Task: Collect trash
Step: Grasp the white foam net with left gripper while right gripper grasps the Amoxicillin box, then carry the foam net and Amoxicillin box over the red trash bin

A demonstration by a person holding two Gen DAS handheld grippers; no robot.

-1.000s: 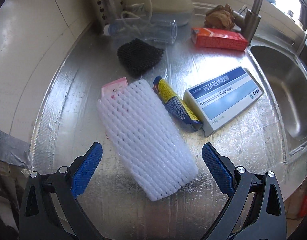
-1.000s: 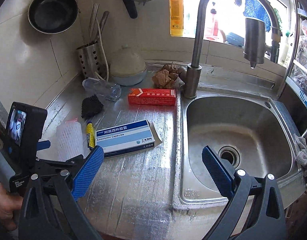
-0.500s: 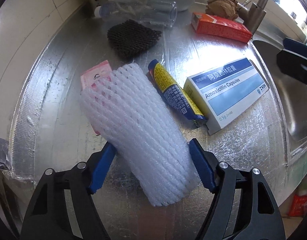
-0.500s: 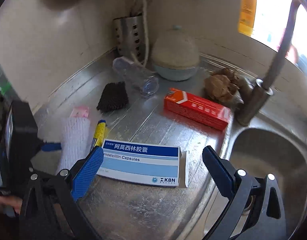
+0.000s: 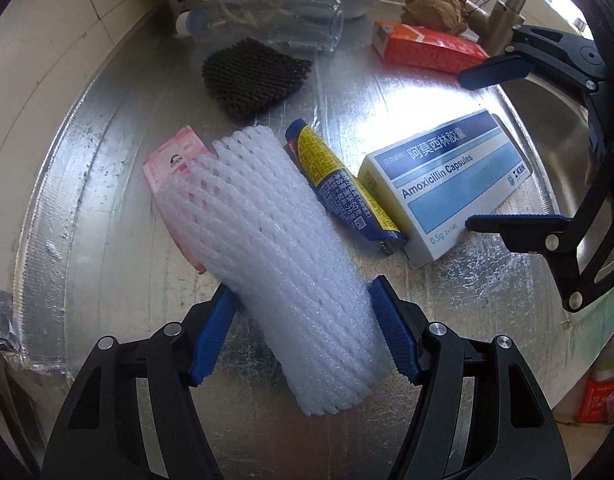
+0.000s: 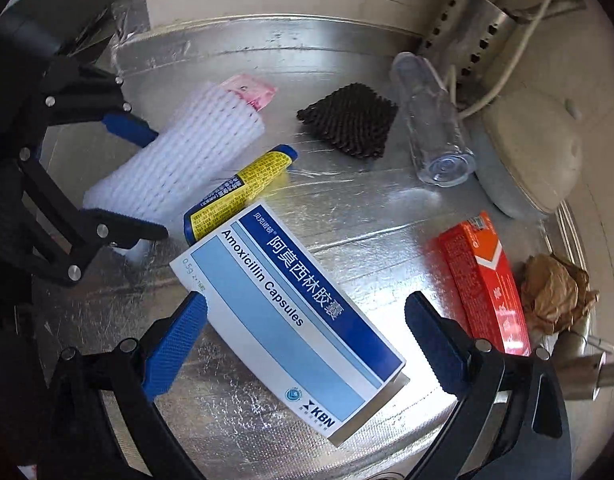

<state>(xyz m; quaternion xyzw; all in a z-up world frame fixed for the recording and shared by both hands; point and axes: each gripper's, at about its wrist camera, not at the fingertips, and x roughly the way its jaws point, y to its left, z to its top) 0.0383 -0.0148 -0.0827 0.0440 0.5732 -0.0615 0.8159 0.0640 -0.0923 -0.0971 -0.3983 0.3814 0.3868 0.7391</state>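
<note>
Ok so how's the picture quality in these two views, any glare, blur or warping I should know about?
Left wrist view: sharp, strong fisheye bending of the steel counter, glare patches beside the Amoxicillin box, window corner blown out. Right wrist view: also sharp, bright glare under the same box, dark vignette at the edges, faucet slightly soft.

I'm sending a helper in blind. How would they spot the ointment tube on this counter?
On the steel counter left of the sink, find the big blue-and-white Amoxicillin box and the white foam net sleeve. The ointment tube lies flat between them, touching the box. It is the only yellow-and-blue item, slim and squeezed.
</note>
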